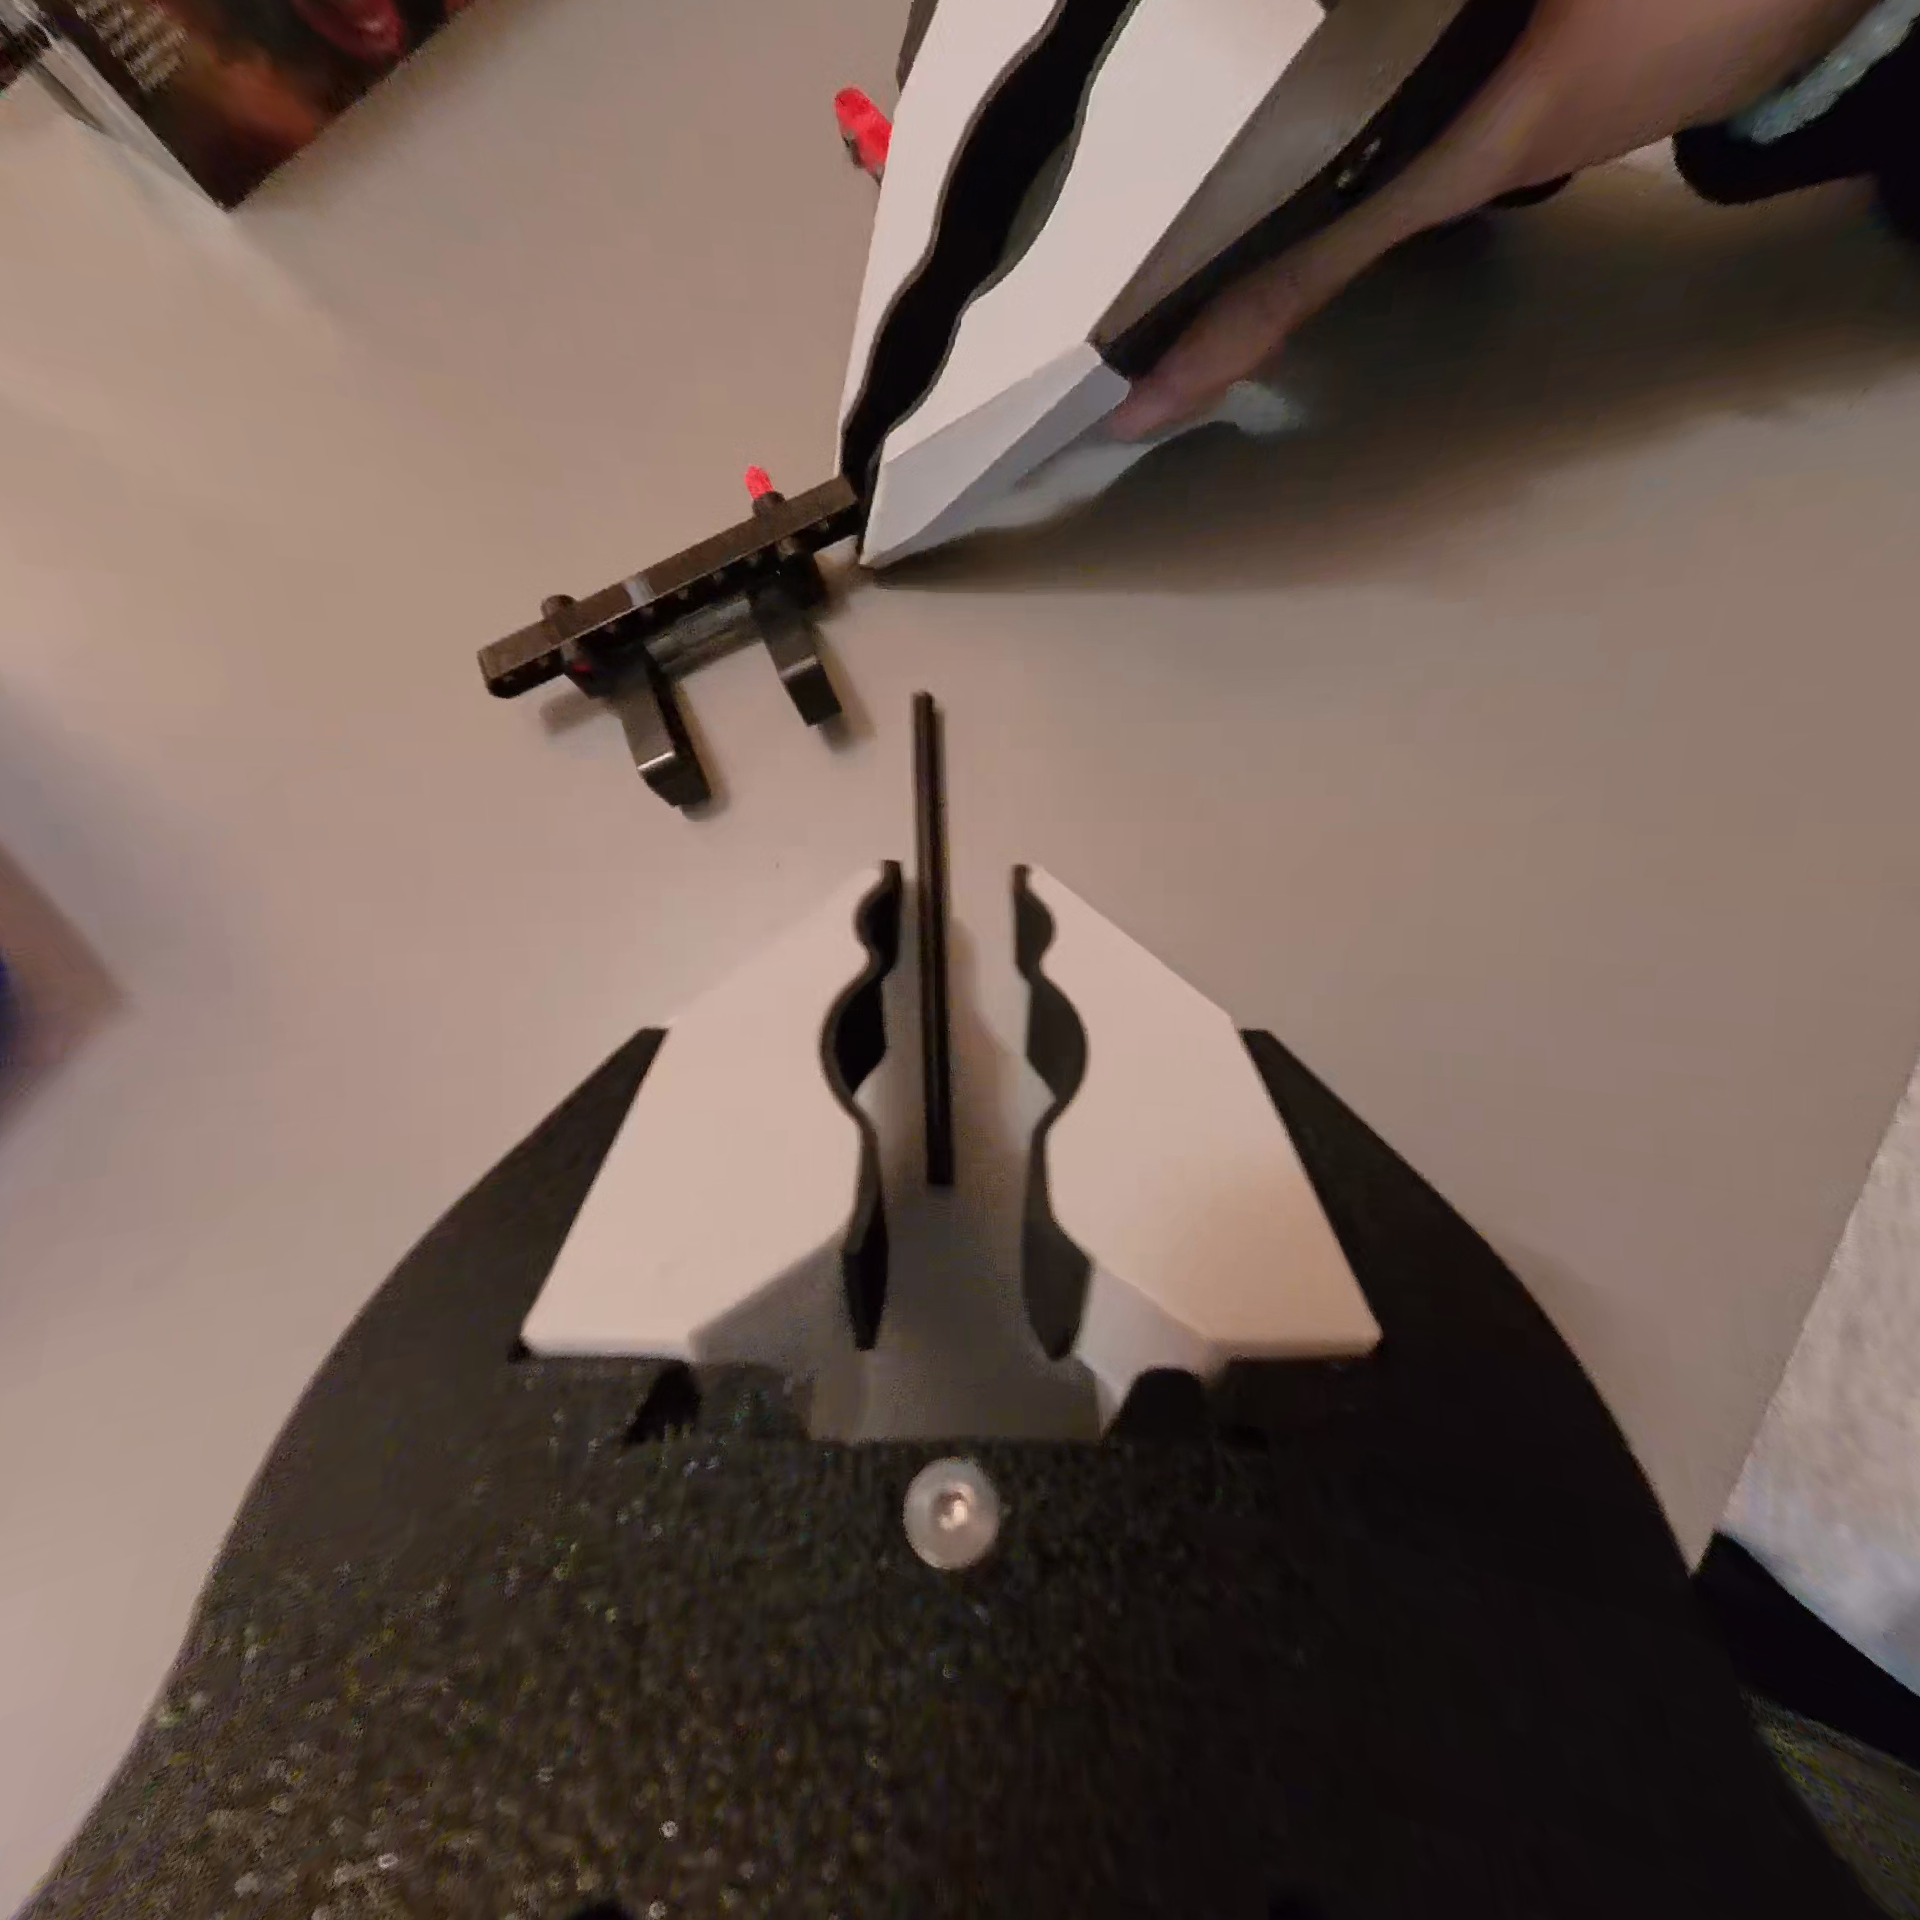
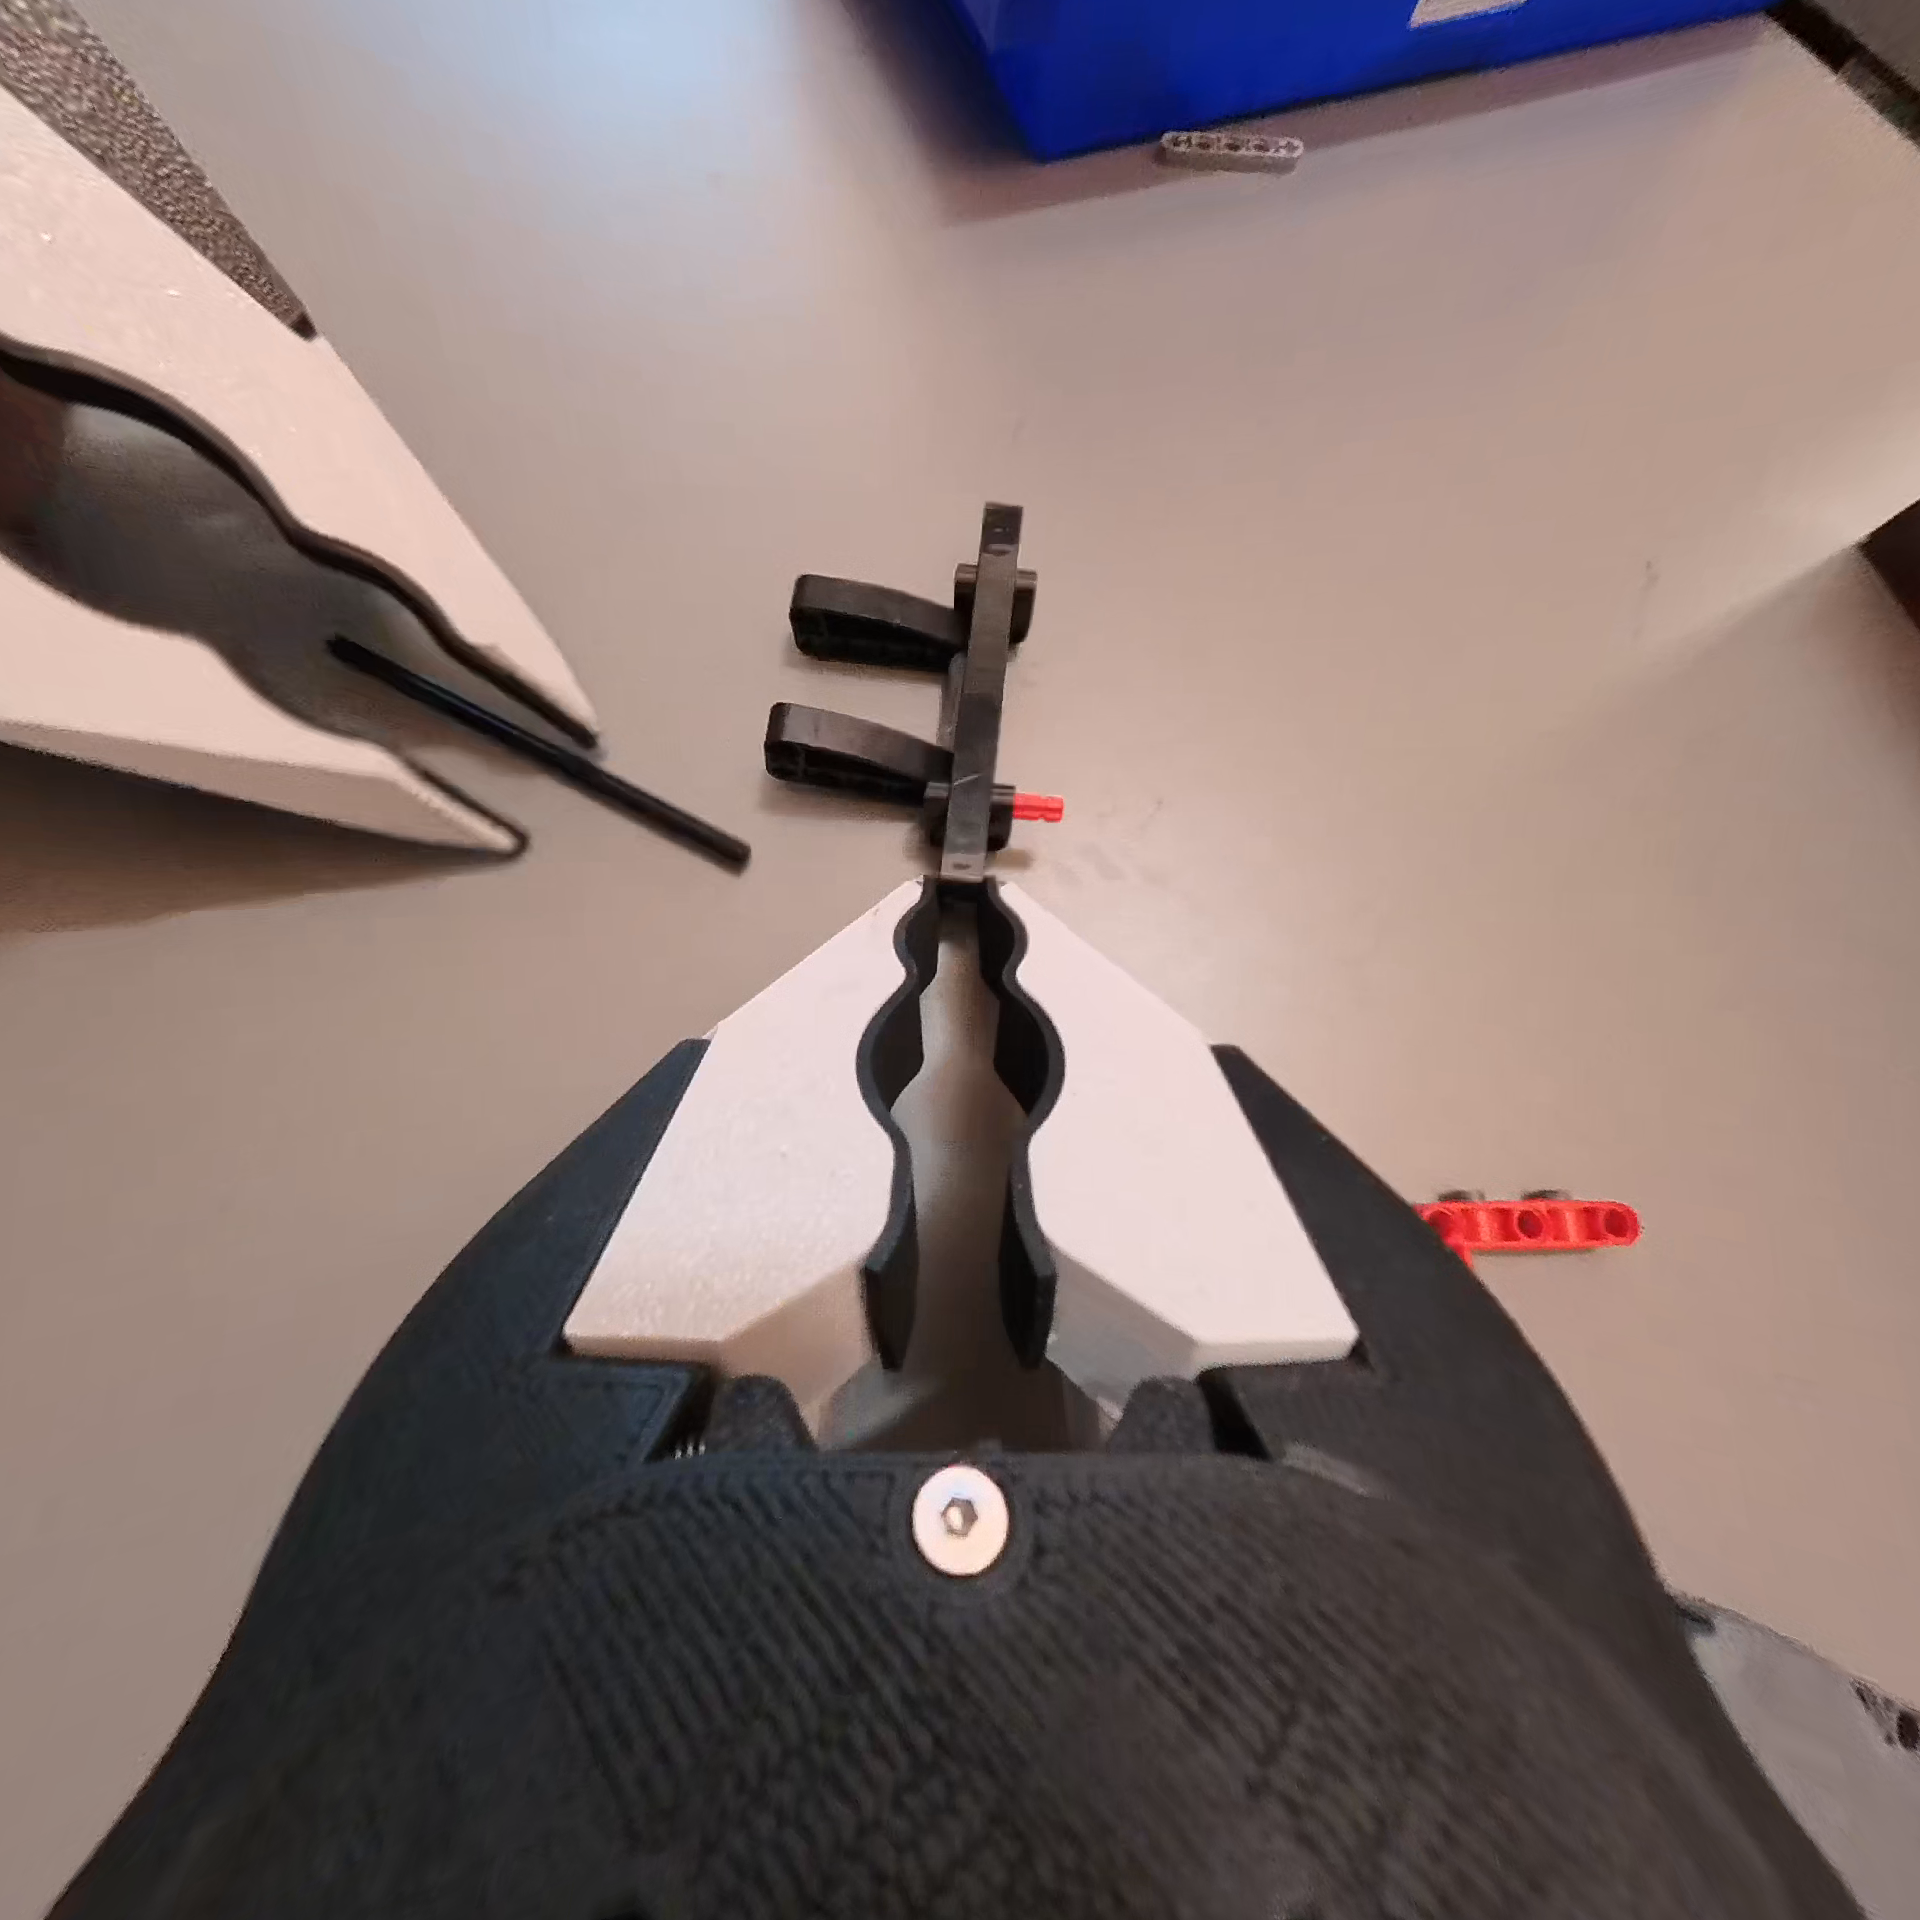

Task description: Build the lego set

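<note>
A black lego assembly (image 1: pixel 665 613) lies on the grey table (image 1: pixel 1351 831): a long black beam with two curved black arms sticking out sideways and a red pin (image 1: pixel 758 483) through it. My right gripper (image 2: pixel 961 888) is shut on the near end of that beam (image 2: pixel 982 665); it also shows in the left wrist view (image 1: pixel 860 520), coming in from the top right. My left gripper (image 1: pixel 954 873) is open. A long thin black axle (image 1: pixel 930 935) lies between its fingers, touching neither, with its tip pointing toward the assembly. In the right wrist view the left gripper (image 2: pixel 551 784) and axle (image 2: pixel 623 790) are at the left.
A red beam (image 2: pixel 1532 1226) lies to the right of my right gripper. A blue box (image 2: pixel 1299 62) and a small grey beam (image 2: pixel 1231 149) are at the far edge. Another red piece (image 1: pixel 862 120) and a dark printed box (image 1: pixel 208 83) are behind. A hand (image 1: pixel 1299 291) holds the right gripper. Across from one pair of fingers to the other is roughly 8 centimetres.
</note>
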